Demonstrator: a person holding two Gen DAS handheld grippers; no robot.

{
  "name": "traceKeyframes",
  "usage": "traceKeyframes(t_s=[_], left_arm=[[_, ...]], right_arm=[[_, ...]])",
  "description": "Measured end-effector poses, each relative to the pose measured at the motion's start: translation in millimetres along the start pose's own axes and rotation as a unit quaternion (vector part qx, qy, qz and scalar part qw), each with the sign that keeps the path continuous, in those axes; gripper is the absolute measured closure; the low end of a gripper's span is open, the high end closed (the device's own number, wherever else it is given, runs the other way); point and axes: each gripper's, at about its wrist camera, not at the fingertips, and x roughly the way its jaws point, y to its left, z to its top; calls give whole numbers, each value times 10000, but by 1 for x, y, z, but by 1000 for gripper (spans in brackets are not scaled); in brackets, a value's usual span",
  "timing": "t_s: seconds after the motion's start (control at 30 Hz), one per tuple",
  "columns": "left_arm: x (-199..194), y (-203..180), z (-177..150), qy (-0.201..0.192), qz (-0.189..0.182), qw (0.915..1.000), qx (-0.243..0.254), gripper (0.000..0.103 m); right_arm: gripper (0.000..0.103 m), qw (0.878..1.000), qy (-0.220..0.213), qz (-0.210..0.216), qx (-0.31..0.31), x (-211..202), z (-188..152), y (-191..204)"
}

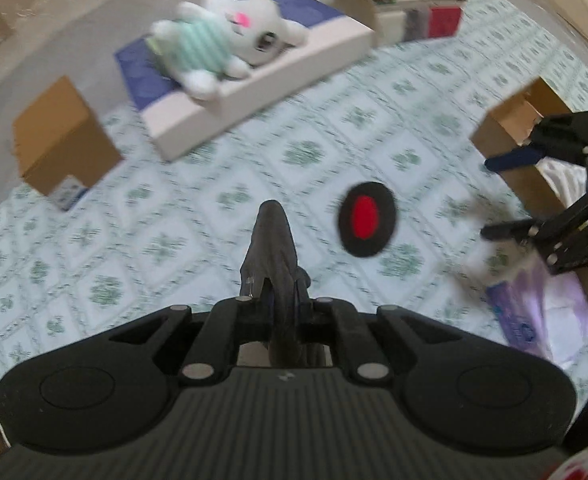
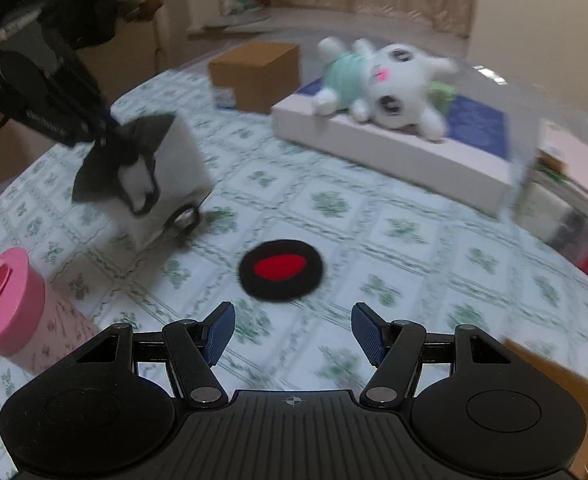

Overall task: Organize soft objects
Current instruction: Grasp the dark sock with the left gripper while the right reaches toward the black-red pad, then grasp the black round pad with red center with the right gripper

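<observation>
Fingers of the left gripper (image 1: pixel 271 300) pinch a dark cloth (image 1: pixel 271 240) above the bench (image 1: pixel 173 208), while the right gripper (image 2: pixel 294 334) hangs open and empty. Only the bunny (image 1: pixel 229 36) lies in the tray (image 1: pixel 261 80); the black-and-red pad (image 2: pixel 281 270) waits on the bench.

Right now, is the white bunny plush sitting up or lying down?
Lying down. The bunny plush sprawls on its back across the flat white box, limbs spread.

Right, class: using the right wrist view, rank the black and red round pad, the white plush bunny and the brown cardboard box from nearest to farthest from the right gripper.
1. Black and red round pad: just ahead of the right gripper, on the tablecloth.
2. White plush bunny: farther back to the right, lying on a flat white box.
3. Brown cardboard box: farthest, back centre-left.
</observation>
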Motion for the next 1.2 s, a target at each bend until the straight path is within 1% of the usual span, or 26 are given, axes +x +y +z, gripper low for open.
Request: traceKeyframes(t_s=[0.1, 0.13, 0.17, 0.2, 0.3, 0.53, 0.73, 0.83, 0.9, 0.93, 1.1, 1.2], left_arm=[[1, 17, -6, -156, 6, 9998, -145, 96], [1, 22, -9, -200, 16, 9997, -170, 96], [1, 26, -11, -238, 11, 9995, -199, 96], [5, 30, -13, -275, -10, 9993, -243, 96], [11, 39, -19, -354, -99, 9988, -315, 96], [21, 53, -33, -555, -393, 9964, -503, 96], [28, 60, -39, -667, -520, 9948, -567, 96], [30, 64, -41, -727, -549, 9938, -639, 96], [29, 65, -42, -757, -558, 9932, -688, 96], [29, 65, -43, -774, -560, 9929, -711, 96], [22, 63, -45, -851, -540, 9914, -832, 96], [12, 61, -47, -920, -514, 9903, -907, 96]], right_arm=[[37, 9994, 217, 64, -274, 28, 15, 4], [34, 9990, 252, 35, -380, 37, 18, 5], [22, 9985, 259, -5, -474, 45, 20, 8], [16, 9982, 259, -41, -541, 51, 21, 10], [14, 9974, 396, -60, -592, 76, 25, 12], [13, 9932, 964, -78, -642, 131, 35, 7], [12, 9911, 1170, -195, -607, 157, 36, 5], [13, 9920, 1191, -171, -381, 158, 38, 1], [21, 9924, 1172, -193, -327, 157, 39, 3], [22, 9927, 1144, -215, -309, 155, 38, 4], [24, 9943, 1014, -255, -194, 144, 37, 12], [24, 9960, 862, -228, -96, 126, 38, 17]])
